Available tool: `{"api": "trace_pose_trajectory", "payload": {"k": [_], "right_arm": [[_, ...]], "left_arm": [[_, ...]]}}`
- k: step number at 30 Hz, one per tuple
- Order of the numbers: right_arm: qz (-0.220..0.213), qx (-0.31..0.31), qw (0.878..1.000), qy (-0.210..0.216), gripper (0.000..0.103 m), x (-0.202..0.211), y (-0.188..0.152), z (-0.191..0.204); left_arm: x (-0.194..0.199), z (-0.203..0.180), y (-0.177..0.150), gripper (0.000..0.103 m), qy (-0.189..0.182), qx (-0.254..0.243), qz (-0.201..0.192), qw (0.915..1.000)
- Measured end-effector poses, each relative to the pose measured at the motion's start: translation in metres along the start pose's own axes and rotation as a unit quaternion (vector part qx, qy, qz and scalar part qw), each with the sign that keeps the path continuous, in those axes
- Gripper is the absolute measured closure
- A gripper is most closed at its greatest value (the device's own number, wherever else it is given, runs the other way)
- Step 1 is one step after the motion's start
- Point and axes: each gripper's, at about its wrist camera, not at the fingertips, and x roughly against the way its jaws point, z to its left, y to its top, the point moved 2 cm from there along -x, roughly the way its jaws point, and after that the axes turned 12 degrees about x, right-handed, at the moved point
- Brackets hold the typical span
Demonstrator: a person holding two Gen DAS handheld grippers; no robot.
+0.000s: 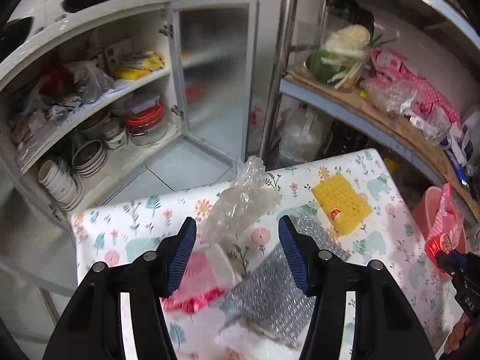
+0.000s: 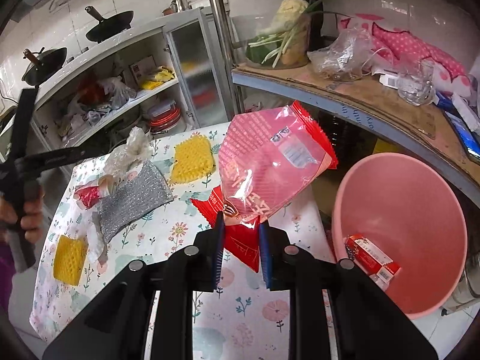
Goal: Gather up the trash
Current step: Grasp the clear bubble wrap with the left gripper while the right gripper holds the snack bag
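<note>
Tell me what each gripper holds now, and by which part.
The right gripper holds the red snack wrapper by its lower end, jaws closed on it. The left gripper holds nothing; its jaws stand open above the table.

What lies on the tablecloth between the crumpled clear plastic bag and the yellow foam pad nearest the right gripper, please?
A silver glittery sheet lies between the clear plastic bag and the yellow foam pad, with a small red wrapper beside it; the right wrist view shows this best.
</note>
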Motion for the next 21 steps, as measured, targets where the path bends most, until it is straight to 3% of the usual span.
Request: {"api": "trace_pose_trajectory", "payload": {"k": [12,14,19,20,21], "right_arm": [[0.025,-0.004,1.0,0.005,0.082,-0.021,-0.002,-0.002],[0.028,-0.003,1.0,0.007,0.082,-0.022,-0.003,-0.001],[0.027,0.001,1.0,0.01,0.082,-0.021,-0.003,0.002],[0.026,0.001,1.0,0.011,0.082,-0.02,-0.003,0.002],[0.025,0.002,1.0,0.011,0.082,-0.018,-0.004,0.003]], "left_arm": [[-0.066,-0.011,0.009,0.047,0.042,-0.049,0.042,0.997],[-0.066,-0.014,0.008,0.054,0.041,-0.05,0.037,0.9972],[-0.06,-0.021,0.002,0.061,0.05,-0.049,0.014,0.9974],[-0.059,-0.021,0.001,0.073,0.051,-0.048,0.012,0.9975],[-0.056,-0.021,0.0,0.073,0.049,-0.046,0.011,0.9976]]}}
